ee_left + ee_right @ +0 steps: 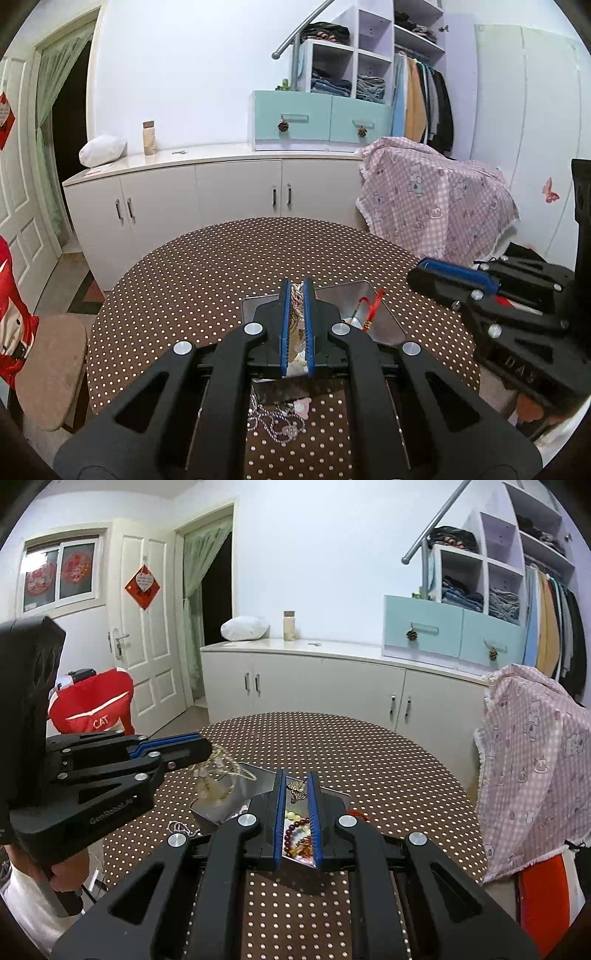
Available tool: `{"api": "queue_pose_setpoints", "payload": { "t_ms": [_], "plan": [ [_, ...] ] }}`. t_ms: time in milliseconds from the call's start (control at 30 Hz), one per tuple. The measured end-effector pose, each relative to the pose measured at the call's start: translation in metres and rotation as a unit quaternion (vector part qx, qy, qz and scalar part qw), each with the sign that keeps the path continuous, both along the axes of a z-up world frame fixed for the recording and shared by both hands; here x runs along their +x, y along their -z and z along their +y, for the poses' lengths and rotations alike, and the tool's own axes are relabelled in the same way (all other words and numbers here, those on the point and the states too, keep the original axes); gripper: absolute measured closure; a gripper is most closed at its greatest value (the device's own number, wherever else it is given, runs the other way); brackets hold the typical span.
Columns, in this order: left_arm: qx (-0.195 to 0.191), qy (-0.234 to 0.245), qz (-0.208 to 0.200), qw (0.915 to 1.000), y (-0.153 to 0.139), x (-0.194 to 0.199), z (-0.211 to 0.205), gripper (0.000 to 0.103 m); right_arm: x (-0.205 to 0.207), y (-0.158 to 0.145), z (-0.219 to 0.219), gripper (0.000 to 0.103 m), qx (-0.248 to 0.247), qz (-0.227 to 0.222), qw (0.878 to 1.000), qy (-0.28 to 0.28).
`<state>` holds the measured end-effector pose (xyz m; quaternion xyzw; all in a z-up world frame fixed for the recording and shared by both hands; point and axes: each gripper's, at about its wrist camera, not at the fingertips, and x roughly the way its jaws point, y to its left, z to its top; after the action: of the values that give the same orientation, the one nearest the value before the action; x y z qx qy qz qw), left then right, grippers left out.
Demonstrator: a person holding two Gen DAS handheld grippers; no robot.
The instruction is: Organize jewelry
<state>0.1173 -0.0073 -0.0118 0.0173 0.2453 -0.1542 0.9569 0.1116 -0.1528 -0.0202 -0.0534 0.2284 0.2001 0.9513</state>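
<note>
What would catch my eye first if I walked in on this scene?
Probably the left hand-held gripper, shut on a pale beaded necklace that dangles above a shiny metal tray on the brown polka-dot table. Next, the red and amber beads lying in that tray, and the silver chain on the cloth at the near edge.

**Black grippers, blue pads**

Both the left gripper (296, 286) and right gripper (296, 775) were matte black plastic with angular linkage arms, triangular cut-outs, round silver screws and ribbed blue fingers (279, 812). Pale lettering marked one body. The hand (64, 877) emerged from a white sleeve (26, 904).
</note>
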Motion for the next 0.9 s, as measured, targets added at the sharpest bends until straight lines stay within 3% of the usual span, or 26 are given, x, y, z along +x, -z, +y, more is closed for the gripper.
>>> {"api": "queue_pose_setpoints", "payload": {
  "t_ms": [133, 233, 267, 300, 367, 467, 900],
  "plan": [
    [0.007, -0.008, 0.02, 0.9997, 0.008, 0.014, 0.0, 0.095, 0.016, 0.004, 0.005, 0.088, -0.001, 0.024, 1.0, -0.001],
    [0.019, -0.012, 0.041, 0.9989, 0.012, 0.019, 0.001, 0.095, 0.017, 0.001, 0.0, 0.072, 0.002, 0.022, 1.0, 0.001],
    [0.019, -0.014, 0.044, 0.9988, 0.013, 0.02, 0.003, 0.093, 0.016, 0.001, -0.003, 0.059, 0.003, 0.02, 1.0, 0.005],
    [0.019, -0.016, 0.046, 0.9987, 0.014, 0.022, 0.005, 0.088, 0.016, 0.0, -0.005, 0.054, 0.004, 0.018, 1.0, 0.01],
    [0.015, -0.017, 0.05, 0.9985, 0.016, 0.023, 0.008, 0.033, 0.015, 0.0, -0.008, 0.053, 0.008, 0.021, 1.0, 0.013],
    [0.007, -0.017, 0.028, 0.9994, 0.015, 0.016, 0.013, 0.032, 0.016, 0.002, -0.011, 0.051, 0.01, 0.028, 0.999, 0.018],
    [0.017, -0.021, 0.039, 0.9989, 0.021, 0.015, 0.017, 0.032, 0.016, 0.009, -0.019, 0.049, 0.019, 0.046, 0.998, 0.031]
  ]
}}
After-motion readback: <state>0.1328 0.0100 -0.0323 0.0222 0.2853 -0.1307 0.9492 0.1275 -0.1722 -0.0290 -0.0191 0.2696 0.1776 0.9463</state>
